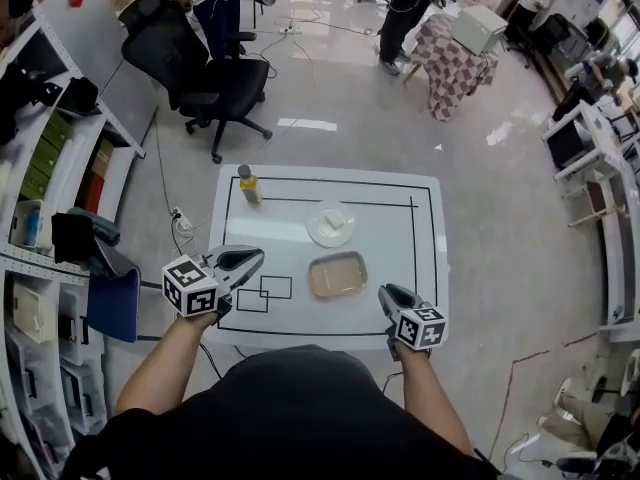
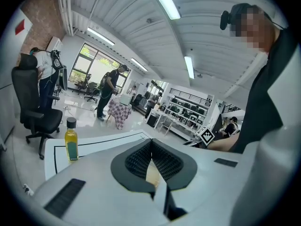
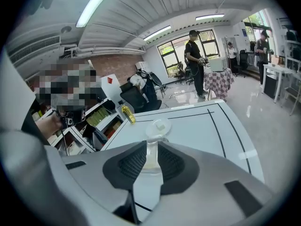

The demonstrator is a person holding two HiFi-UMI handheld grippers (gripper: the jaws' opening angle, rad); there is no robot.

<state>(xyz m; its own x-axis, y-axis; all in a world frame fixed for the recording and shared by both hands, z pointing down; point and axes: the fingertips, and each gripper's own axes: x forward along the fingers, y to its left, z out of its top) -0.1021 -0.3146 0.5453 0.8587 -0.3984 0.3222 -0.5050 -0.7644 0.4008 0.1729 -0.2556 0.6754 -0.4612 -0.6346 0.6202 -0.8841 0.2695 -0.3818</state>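
Observation:
A white table [image 1: 390,313] marked with black lines carries a small bottle of yellow oil [image 1: 249,185], a round clear plate [image 1: 330,223] with a pale piece on it, and a rectangular tan tray [image 1: 338,274]. My left gripper [image 1: 256,257] hovers over the table's near-left edge, left of the tray, with its jaws shut and empty. In the left gripper view [image 2: 151,142] the bottle [image 2: 71,142] stands far left. My right gripper [image 1: 386,292] hangs at the near-right edge, just right of the tray. Its jaws [image 3: 152,147] stand a narrow gap apart, empty, aimed at the plate [image 3: 159,126] and bottle [image 3: 127,113].
A black office chair [image 1: 205,78] stands beyond the table. Shelving [image 1: 50,168] and a blue chair [image 1: 112,303] line the left side. A checked-cloth table [image 1: 455,63] and standing people are farther back. A power strip [image 1: 180,218] lies on the floor.

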